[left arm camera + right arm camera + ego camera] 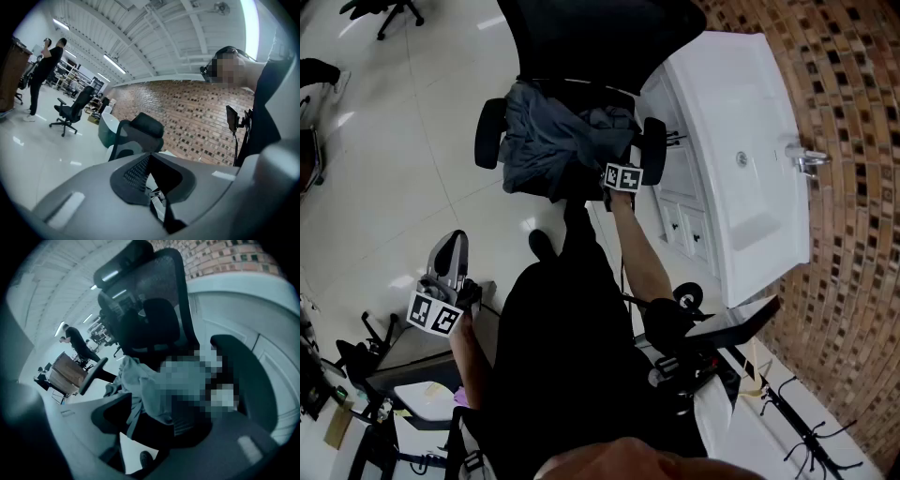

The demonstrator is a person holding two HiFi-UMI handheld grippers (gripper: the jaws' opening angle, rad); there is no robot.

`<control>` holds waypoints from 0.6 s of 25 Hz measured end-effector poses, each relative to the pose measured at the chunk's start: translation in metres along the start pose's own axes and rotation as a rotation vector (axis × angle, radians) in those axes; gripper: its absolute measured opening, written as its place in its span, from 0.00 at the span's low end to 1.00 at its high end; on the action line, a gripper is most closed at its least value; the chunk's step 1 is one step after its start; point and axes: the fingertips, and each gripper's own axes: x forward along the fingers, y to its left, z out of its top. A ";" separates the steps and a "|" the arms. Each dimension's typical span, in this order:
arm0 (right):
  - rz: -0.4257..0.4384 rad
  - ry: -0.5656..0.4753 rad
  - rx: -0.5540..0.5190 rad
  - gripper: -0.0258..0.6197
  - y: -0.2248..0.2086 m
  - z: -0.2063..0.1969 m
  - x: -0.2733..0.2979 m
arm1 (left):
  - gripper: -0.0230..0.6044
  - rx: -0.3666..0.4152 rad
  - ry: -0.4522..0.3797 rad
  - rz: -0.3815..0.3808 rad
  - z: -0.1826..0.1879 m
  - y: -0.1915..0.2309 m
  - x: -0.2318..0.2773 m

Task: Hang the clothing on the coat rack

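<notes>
crumpled grey garment (548, 141) was soft matt cloth, white tiled floor (403, 159) was smooth and glossy, brown brick wall (853, 112) looked rough

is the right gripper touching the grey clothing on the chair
Cannot tell: in the right gripper view the right gripper, jaws open, frames the grey clothing, but neither contact nor a clear gap shows.
</notes>
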 end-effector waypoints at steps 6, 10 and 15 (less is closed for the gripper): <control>-0.118 0.099 0.008 0.43 -0.092 0.041 0.089 | 0.04 -0.070 0.068 0.032 -0.017 -0.007 0.102; -0.072 0.088 0.002 0.07 -0.095 0.041 0.087 | 0.04 -0.093 0.069 -0.003 -0.005 -0.014 0.150; 0.013 -0.033 -0.068 0.06 -0.071 0.067 0.031 | 0.04 -0.074 0.114 -0.043 -0.015 -0.005 0.198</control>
